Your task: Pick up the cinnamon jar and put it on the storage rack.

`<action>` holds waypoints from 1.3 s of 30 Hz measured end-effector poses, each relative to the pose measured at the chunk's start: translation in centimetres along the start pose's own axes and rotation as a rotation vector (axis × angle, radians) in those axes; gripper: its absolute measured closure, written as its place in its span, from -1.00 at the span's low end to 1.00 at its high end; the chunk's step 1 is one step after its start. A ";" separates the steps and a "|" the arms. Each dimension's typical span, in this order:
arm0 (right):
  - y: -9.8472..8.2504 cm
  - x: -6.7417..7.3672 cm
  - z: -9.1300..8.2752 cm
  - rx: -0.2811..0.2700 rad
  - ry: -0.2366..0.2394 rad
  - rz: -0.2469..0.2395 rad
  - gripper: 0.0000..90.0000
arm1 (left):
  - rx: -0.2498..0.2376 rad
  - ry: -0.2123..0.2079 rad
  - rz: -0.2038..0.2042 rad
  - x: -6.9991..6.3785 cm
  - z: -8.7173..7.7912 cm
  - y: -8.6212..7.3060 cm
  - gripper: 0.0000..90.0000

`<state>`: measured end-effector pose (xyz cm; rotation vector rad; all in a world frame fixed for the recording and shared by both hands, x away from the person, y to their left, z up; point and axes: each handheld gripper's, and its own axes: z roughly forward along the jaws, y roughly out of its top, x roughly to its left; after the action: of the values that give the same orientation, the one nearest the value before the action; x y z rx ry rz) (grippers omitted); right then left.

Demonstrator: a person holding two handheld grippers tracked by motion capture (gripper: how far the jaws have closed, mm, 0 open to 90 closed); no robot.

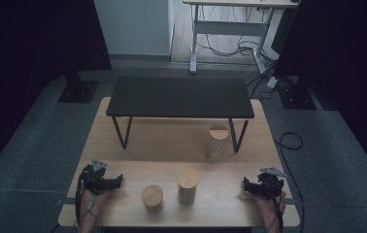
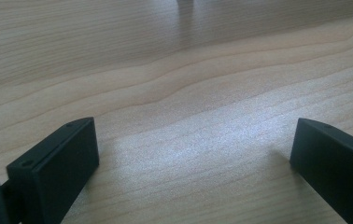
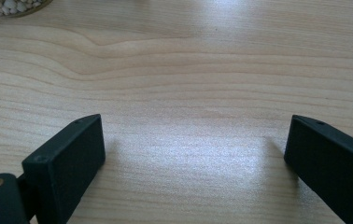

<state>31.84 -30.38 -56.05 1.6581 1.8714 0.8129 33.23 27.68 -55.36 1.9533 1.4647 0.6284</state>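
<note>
Three jars with wooden lids stand on the wooden table [image 1: 123,213]: a short one [image 1: 152,196] near the front, a taller one [image 1: 187,185] beside it, and a glass one [image 1: 217,141] farther back. My left gripper [image 1: 108,182] rests low at the front left, open, with bare wood between its jaws [image 2: 193,135]. At the front right, my right gripper [image 1: 254,185] is also open over bare wood [image 3: 193,126]. The bottom of the glass jar [image 3: 11,7], holding pale pebbles, shows at the top left of the right gripper view.
A low black shelf [image 1: 180,97] on thin metal legs spans the back half of the table. Its right front leg [image 1: 232,131] stands just beside the glass jar. Dark stands, cables and a desk frame sit on the floor beyond.
</note>
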 end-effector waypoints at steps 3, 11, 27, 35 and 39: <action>0.0 0.0 0.0 0.000 0.000 0.000 -0.90 | -0.006 -0.005 -0.005 0.1 -0.1 0.0 -0.95; 0.0 0.0 0.0 0.000 0.000 0.000 -0.90 | -0.012 -0.009 -0.005 0.1 -0.3 -0.2 -0.93; 0.0 0.0 0.0 0.000 0.000 0.000 -0.90 | -0.082 -0.017 -0.007 -0.1 -1.1 -0.3 -0.94; 0.0 0.0 0.0 0.000 0.000 0.000 -0.90 | -0.088 -0.022 -0.007 -0.2 -1.4 -0.2 -0.94; 0.0 0.0 0.0 0.000 0.000 0.000 -0.90 | -0.094 -0.025 -0.011 -0.2 -1.6 -0.1 -0.94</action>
<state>31.84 -30.39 -56.05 1.6578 1.8713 0.8131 32.00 27.78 -54.37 1.8737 1.4043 0.6542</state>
